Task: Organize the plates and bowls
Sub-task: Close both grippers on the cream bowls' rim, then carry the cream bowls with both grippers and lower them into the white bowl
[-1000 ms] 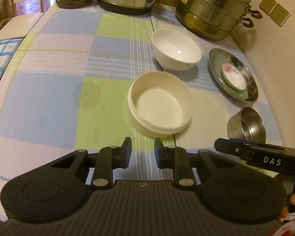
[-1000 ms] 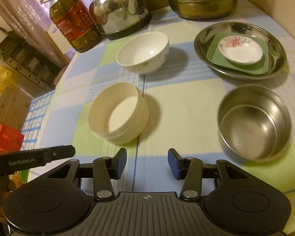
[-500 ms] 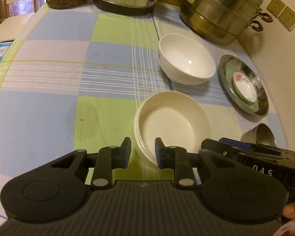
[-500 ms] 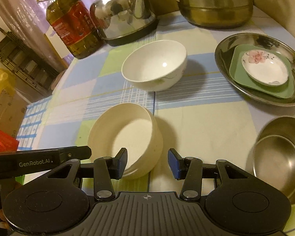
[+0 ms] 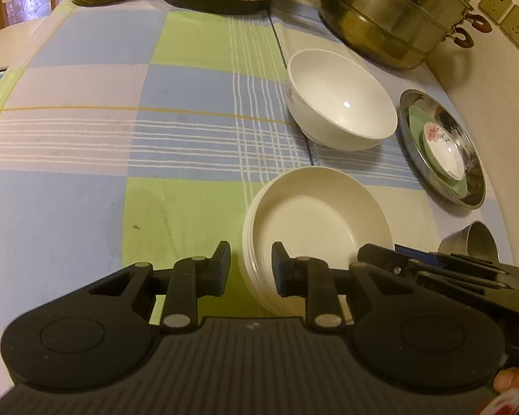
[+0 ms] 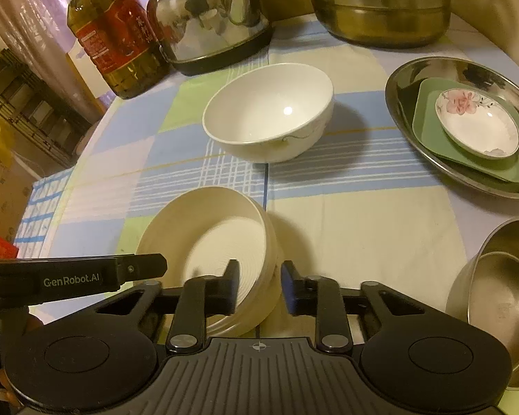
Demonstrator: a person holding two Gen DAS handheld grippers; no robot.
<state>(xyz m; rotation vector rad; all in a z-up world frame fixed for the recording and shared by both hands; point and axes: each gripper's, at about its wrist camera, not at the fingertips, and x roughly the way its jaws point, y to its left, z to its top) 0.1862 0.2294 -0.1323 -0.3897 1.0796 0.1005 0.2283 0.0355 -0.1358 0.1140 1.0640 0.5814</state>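
- Right wrist view is showing the right gripper (image 6: 259, 285) closing its jaws across the near wall of the cream ribbed plastic bowl (image 6: 211, 242); its jaws have just been narrowing, one finger inside, one outside, though whether the pads are pressing yet cannot be told.
- Left wrist view is showing the left gripper (image 5: 251, 266) straddling the same bowl's near-left rim, nearly clenched, its pads not clearly pinching.
- Bowl is sitting near the middle of the checked tablecloth (image 5: 86, 131), with the white ceramic bowl (image 6: 270, 114) beyond it and the steel bowl (image 6: 498, 297) near right.
- Risk: two grips on one light bowl are likely pulling against each other, tipping it or letting a thin rim slip.
- Compared with a second ago, both grippers are sitting much closer to the cream bowl, then well ahead of them.
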